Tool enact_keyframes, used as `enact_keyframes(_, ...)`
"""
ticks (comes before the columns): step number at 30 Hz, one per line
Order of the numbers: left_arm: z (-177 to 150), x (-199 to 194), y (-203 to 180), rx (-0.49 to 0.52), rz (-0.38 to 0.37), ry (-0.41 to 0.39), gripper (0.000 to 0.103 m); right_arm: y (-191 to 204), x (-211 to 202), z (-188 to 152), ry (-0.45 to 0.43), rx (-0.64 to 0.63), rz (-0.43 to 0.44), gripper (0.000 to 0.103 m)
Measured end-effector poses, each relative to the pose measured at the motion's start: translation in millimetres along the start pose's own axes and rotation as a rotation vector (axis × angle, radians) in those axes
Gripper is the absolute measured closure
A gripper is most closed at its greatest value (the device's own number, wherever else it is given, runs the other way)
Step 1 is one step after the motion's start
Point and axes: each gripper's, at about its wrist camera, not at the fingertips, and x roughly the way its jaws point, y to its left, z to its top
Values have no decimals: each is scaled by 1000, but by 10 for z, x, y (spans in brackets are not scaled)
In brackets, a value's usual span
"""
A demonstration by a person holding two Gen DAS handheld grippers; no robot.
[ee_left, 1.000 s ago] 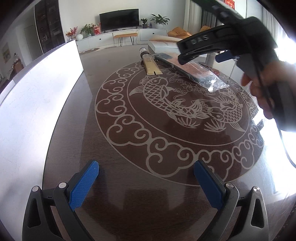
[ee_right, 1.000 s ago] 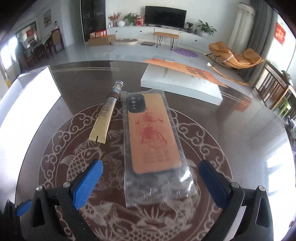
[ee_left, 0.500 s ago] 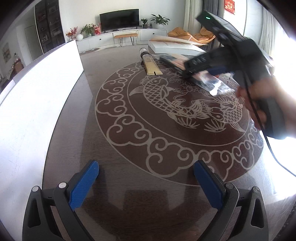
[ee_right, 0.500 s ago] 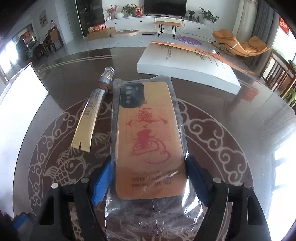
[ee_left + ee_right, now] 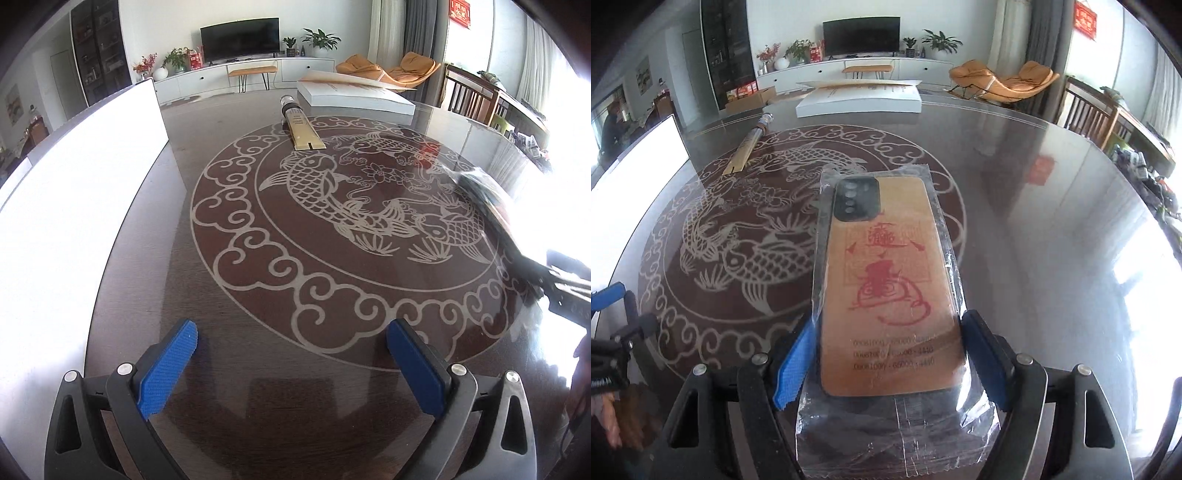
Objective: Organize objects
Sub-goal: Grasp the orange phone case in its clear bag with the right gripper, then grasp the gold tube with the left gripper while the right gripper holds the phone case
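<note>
My right gripper point(image 5: 886, 360) is shut on a tan phone case with red print, sealed in a clear plastic bag point(image 5: 886, 280), and holds it above the dark glass table point(image 5: 1034, 221). The bagged case also shows blurred at the right edge of the left wrist view point(image 5: 491, 206). A slim tan box with a metal-capped tube point(image 5: 301, 127) lies at the far side of the table; it also shows in the right wrist view point(image 5: 746, 147). My left gripper point(image 5: 291, 363) is open and empty, low over the table's near edge.
A flat white box with an orange sheet on it point(image 5: 354, 96) lies at the table's far edge. A bright white panel point(image 5: 74, 184) runs along the left side. The table top bears a fish pattern point(image 5: 332, 192). Wooden chairs point(image 5: 1089, 118) stand at the right.
My right gripper came down over the bagged phone case, shut on it, lifted it and carried it to the right, away from the tan box. My left gripper stayed still.
</note>
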Motion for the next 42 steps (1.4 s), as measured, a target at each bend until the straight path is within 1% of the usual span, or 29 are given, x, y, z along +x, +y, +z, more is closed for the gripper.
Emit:
enact_keyframes(5, 7, 9, 5, 0, 0, 0, 0, -5, -62, 7, 7, 18, -8, 13)
enact_keyframes(9, 25, 23, 23, 3, -10, 9, 0, 36, -182, 7, 11, 28, -10, 9)
enact_keyframes(10, 40, 28, 16, 6, -12, 17, 0, 39, -180, 7, 11, 28, -9, 8)
enact_keyframes(12, 150, 86, 18, 9, -17, 64, 0, 44, -179, 12, 13, 28, -9, 7)
enact_keyframes(13, 245, 137, 22, 7, -27, 92, 0, 45, -172, 5, 14, 29, -10, 6)
enact_keyframes(14, 337, 175, 35, -3, -46, 102, 0, 40, -172, 4, 15, 31, -11, 5)
enact_keyframes(16, 602, 174, 86, -45, -72, 68, 1, 70, -157, 6, 16, 32, -12, 5)
enact_keyframes(17, 793, 161, 113, -66, -77, 33, 1, 68, -156, 7, 18, 33, -12, 4)
enact_keyframes(19, 1095, 206, 130, -75, -74, -4, 1, 68, -149, 10, 23, 31, -10, 1)
enact_keyframes(20, 1281, 296, 126, -66, -65, -8, 1, 71, -146, 13, 25, 28, -8, 1)
enact_keyframes(25, 1901, 825, 37, 9, -16, 5, 1, 77, -142, 15, 25, 28, -8, 0)
enact_keyframes(29, 2253, 1215, -19, 38, 51, 34, 1, 76, -142, 14, 25, 29, -8, 0)
enact_keyframes(32, 2385, 1420, -32, 36, 80, 42, 1, 77, -141, 14, 25, 29, -8, 0)
enact_keyframes(35, 2407, 1571, -46, 36, 87, 60, 1, 77, -141, 14, 25, 29, -8, 0)
enact_keyframes(37, 2400, 1619, -25, 18, 62, 51, 0, 77, -141, 14, 25, 29, -8, 0)
enact_keyframes(39, 2388, 1656, 40, -28, 22, 57, 0, 76, -142, 15, 25, 29, -8, 0)
enact_keyframes(40, 2387, 1656, 72, -47, 20, 48, 0, 76, -142, 15, 25, 29, -8, 0)
enact_keyframes(42, 2383, 1672, 79, -49, 28, 41, 0, 76, -142, 14, 25, 29, -8, 0)
